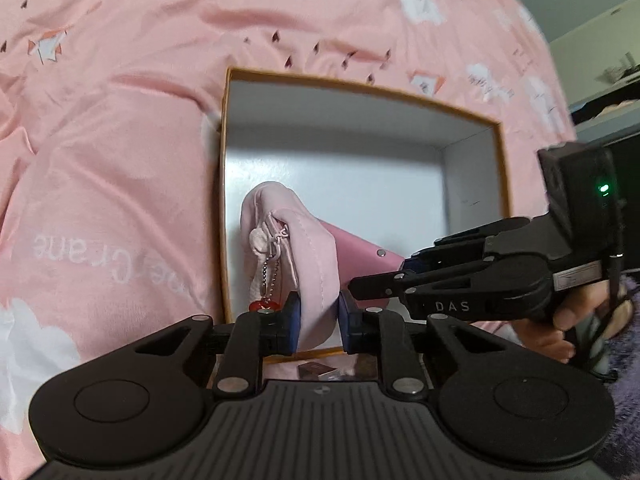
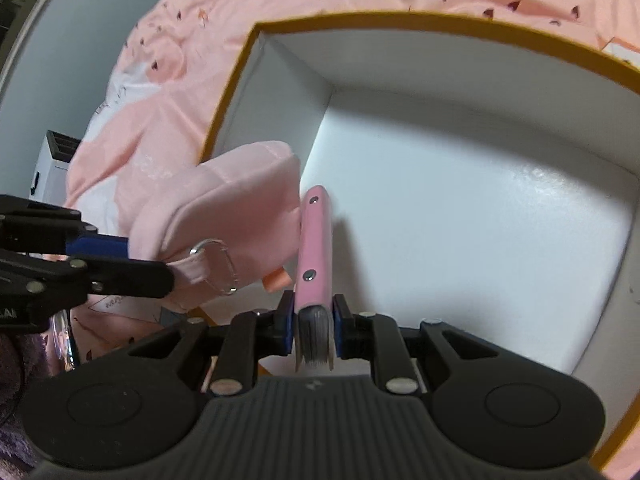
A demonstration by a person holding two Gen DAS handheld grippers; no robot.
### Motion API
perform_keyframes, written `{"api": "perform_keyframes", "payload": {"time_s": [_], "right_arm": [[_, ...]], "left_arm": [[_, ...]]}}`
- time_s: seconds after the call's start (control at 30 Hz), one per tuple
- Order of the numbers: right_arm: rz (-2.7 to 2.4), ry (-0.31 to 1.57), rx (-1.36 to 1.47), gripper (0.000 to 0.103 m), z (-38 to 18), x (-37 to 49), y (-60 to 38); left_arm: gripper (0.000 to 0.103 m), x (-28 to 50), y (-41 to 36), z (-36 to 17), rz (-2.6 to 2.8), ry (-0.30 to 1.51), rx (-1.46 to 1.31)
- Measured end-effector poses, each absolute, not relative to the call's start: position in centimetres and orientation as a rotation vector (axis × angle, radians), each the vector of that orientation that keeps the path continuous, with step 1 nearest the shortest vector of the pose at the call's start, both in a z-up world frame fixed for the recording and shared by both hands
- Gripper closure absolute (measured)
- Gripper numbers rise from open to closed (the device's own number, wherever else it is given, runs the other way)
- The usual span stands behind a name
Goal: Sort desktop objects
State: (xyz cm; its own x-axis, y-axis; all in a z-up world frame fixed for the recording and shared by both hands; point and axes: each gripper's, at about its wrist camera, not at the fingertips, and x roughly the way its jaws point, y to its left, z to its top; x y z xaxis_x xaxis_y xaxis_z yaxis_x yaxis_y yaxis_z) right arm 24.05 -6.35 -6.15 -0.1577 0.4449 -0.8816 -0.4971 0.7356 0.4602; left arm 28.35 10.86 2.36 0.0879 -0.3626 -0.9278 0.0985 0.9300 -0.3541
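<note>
So, writing: "Paper Crane" printed on the pink sheet (image 1: 120,128), read twice, at the far edge and near the left, upside down from the left wrist view; "DAS" on the right gripper's side.
Count, boxes: one open box (image 1: 360,92), orange-brown rim, white inside.
Count, pouches: one pale pink fabric pouch (image 1: 308,264), with a ball chain (image 1: 270,276) and a red charm (image 1: 265,305) hanging from it.
Count, notebooks: one pink-covered notebook (image 2: 316,248), two metal studs on the cover, page edges facing the right camera.
Count, grippers: two, one per hand; fingers of a hand (image 1: 576,312) show behind the right one.
Left gripper (image 1: 318,320): jaws clenched on the pouch, blue pads pressing its lower end; no earlier view to compare.
Right gripper (image 2: 313,332): jaws clamped on the notebook near its page end.
Pouch location: held over the box's near-left corner, above the white floor, touching or just beside the notebook.
Notebook location: held edge-up over the box interior, right of the pouch.
Surface: rumpled pink sheet with white clouds and small dark hearts; box sits on it.
Room: grey wall, a white unit (image 2: 52,168) at the left, dark furniture at the far right, blurred.
</note>
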Motion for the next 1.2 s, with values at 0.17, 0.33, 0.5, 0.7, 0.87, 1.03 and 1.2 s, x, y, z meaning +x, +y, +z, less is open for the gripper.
{"api": "perform_keyframes", "payload": {"time_s": [0.17,0.33,0.5,0.7,0.87,1.03,1.2], "right_arm": [[0.800,1.504,-0.006,0.080,-7.3,24.2,-6.1],[0.816,1.442,0.051,0.075,-6.8,23.6,-6.7],[0.806,1.308,-0.002,0.074,-5.9,21.7,-6.7],[0.774,1.210,-0.046,0.078,-5.7,20.1,-6.4],[0.772,1.272,0.017,0.083,-5.7,21.0,-6.7],[0.787,1.367,0.054,0.083,-5.0,21.4,-6.6],[0.768,1.416,0.077,0.082,-5.5,21.8,-5.4]], "left_arm": [[0.081,29.3,10.8,-0.5,-0.321,1.513,-0.218],[0.081,29.5,11.6,-1.0,-0.243,1.446,-0.228],[0.080,29.0,10.8,-1.2,-0.208,1.352,-0.224],[0.076,27.6,8.5,-1.9,-0.198,1.284,-0.052],[0.079,27.2,9.4,-1.7,-0.221,1.320,-0.098],[0.080,26.7,9.7,-0.5,-0.262,1.385,-0.084],[0.080,27.1,9.8,-1.2,-0.251,1.408,-0.088]]}}
